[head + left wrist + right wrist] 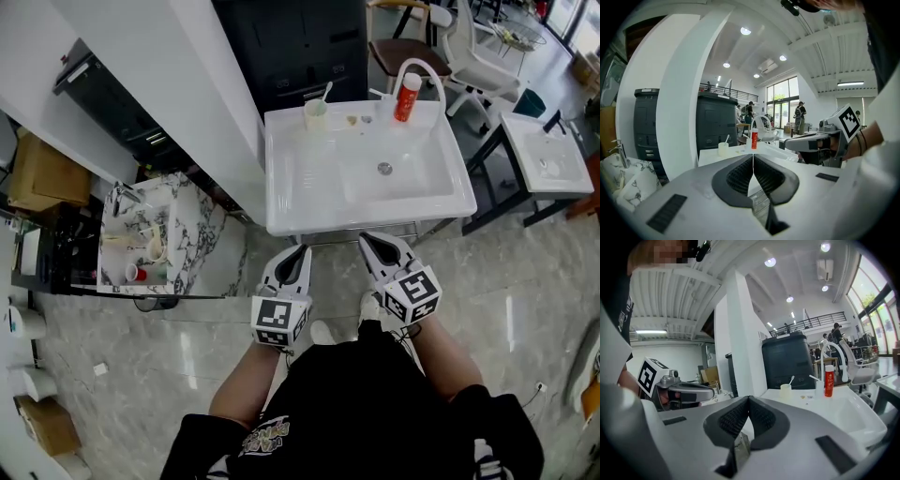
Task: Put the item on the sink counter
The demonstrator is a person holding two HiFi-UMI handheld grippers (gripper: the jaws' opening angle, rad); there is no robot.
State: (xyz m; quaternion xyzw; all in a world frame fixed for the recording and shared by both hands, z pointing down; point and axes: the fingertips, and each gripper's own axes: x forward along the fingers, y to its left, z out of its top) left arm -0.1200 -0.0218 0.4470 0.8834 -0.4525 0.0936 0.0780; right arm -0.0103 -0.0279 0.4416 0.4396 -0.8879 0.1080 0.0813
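Note:
The white sink counter (pixel 300 178) stands just ahead of me, its basin (pixel 384 168) to the right. At its back edge are a cup with a toothbrush (pixel 316 112), a red bottle (pixel 407 97) and a white arched faucet (pixel 424 67). My left gripper (pixel 302 251) and right gripper (pixel 368 240) hover side by side just short of the counter's front edge, pointing at it. Both are shut, pads together, with nothing between them. The left gripper view shows its own jaws (pixel 753 157) closed, the bottle (pixel 754 138) far ahead. The right gripper's (pixel 748 399) jaws are likewise closed and empty.
A marble-patterned washstand (pixel 183 202) with cups stands to the left, behind a white pillar (pixel 178 66). A black cabinet (pixel 291 47) is behind the sink. Chairs (pixel 473 52) and a white side table (pixel 548 155) are to the right. Cardboard boxes (pixel 42 173) sit far left.

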